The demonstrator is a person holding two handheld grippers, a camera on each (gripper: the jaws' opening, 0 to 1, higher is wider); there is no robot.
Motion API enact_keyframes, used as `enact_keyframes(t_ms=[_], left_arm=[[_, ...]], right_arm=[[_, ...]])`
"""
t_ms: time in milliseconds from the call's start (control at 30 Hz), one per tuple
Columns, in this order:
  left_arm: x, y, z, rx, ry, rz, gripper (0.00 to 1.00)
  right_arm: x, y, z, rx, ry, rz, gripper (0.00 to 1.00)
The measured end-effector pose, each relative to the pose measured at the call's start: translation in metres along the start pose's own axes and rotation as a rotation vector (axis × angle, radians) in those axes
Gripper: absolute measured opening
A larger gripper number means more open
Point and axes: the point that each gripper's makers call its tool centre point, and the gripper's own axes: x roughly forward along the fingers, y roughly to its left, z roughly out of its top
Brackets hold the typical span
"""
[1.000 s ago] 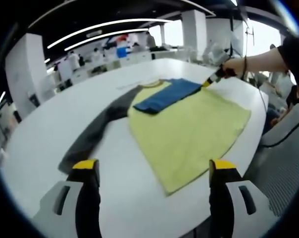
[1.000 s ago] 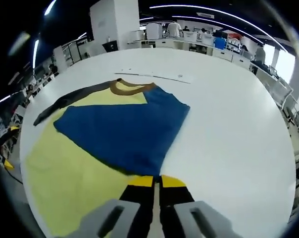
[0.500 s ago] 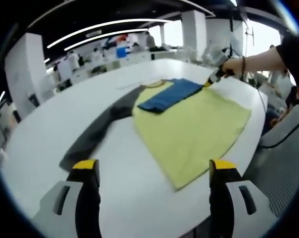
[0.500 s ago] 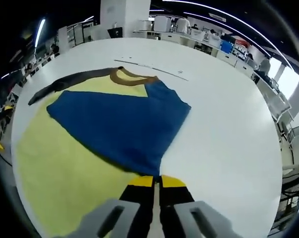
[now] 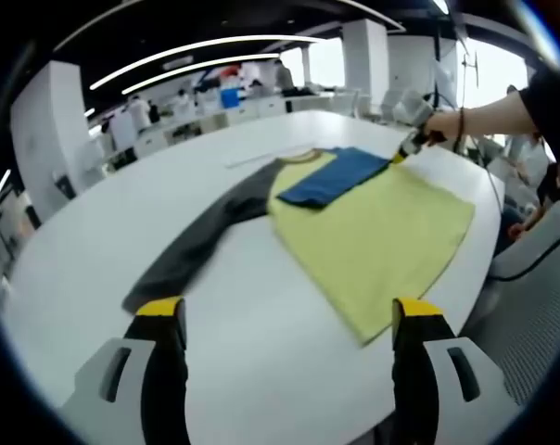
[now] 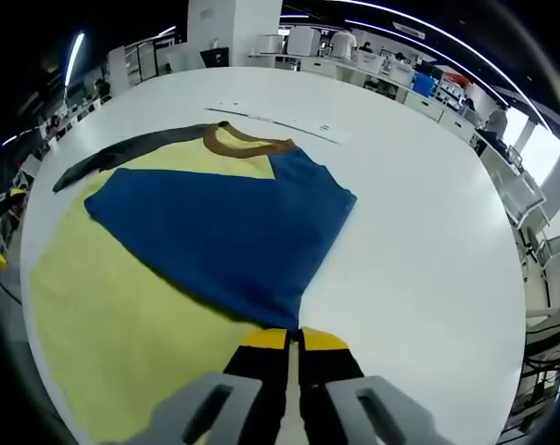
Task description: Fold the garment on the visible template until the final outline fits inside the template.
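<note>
Since a second ago, your garment (image 5: 373, 222) has slid to the right across the worktop (image 5: 95, 250), and its near yellow corner now lies closer to the right edge in the left gripper view. Your right gripper (image 6: 294, 338) has its jaws pressed together on the tip of the blue sleeve (image 6: 224, 232), which is folded over the yellow body (image 6: 113, 306). In the left gripper view that same gripper (image 5: 412, 146) shows at the far right, pinching the blue sleeve (image 5: 336, 174) where it meets the worktop edge, with your hand (image 5: 447, 120) behind it. Your left gripper (image 5: 289, 320) hangs over bare worktop with its jaws spread wide, holding nothing, near the cuff of the dark grey sleeve (image 5: 201, 246). That sleeve stretches out flat to the left of the body. The brown collar (image 6: 238, 141) lies at the far end of the garment, and just beyond it a thin line (image 6: 271, 119) runs across the worktop.
</note>
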Motion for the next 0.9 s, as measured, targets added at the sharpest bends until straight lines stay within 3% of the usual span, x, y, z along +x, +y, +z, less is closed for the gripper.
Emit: enact_keyframes(t_ms=[767,900], left_arm=[[-0.001,0.011,-0.001,-0.010,0.014,0.022,0.88],[-0.001,0.011,-0.001,-0.012,0.015,0.022,0.88]], right_arm=[[0.001,-0.021,-0.005,0.083,0.010,-0.002,0.00],[0.000,-0.020,-0.006,0.165,0.001,0.006,0.00]])
